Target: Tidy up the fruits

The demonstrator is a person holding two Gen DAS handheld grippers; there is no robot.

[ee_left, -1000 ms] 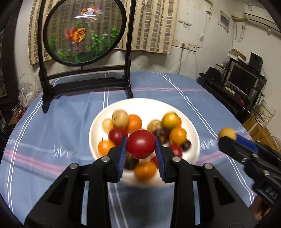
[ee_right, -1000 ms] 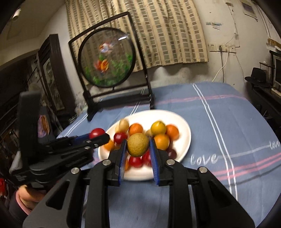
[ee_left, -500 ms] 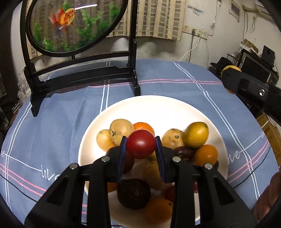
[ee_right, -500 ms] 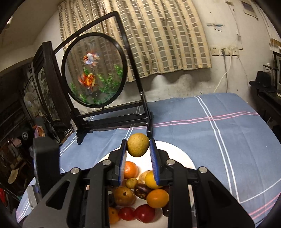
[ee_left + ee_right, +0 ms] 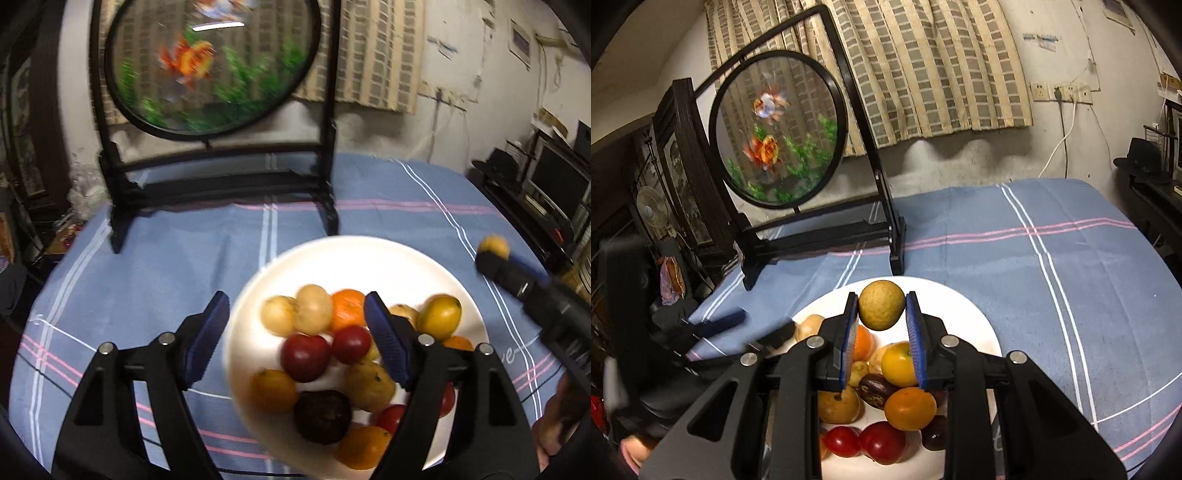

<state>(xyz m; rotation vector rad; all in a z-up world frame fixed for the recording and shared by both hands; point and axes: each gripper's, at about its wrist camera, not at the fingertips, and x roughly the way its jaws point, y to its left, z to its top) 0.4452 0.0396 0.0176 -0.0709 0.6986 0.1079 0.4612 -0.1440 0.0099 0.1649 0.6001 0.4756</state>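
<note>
Left gripper (image 5: 295, 332) jaws opening, empty, above white plate (image 5: 369, 258); right gripper (image 5: 881, 310) clamps tan fruit (image 5: 881, 309); fish screen stand (image 5: 820, 236) beyond plate.

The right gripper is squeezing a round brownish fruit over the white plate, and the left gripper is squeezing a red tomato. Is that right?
Not quite. The left gripper holds nothing: its jaws are opening, as the left wrist view shows. The right gripper does squeeze the brownish fruit over the white plate.
</note>
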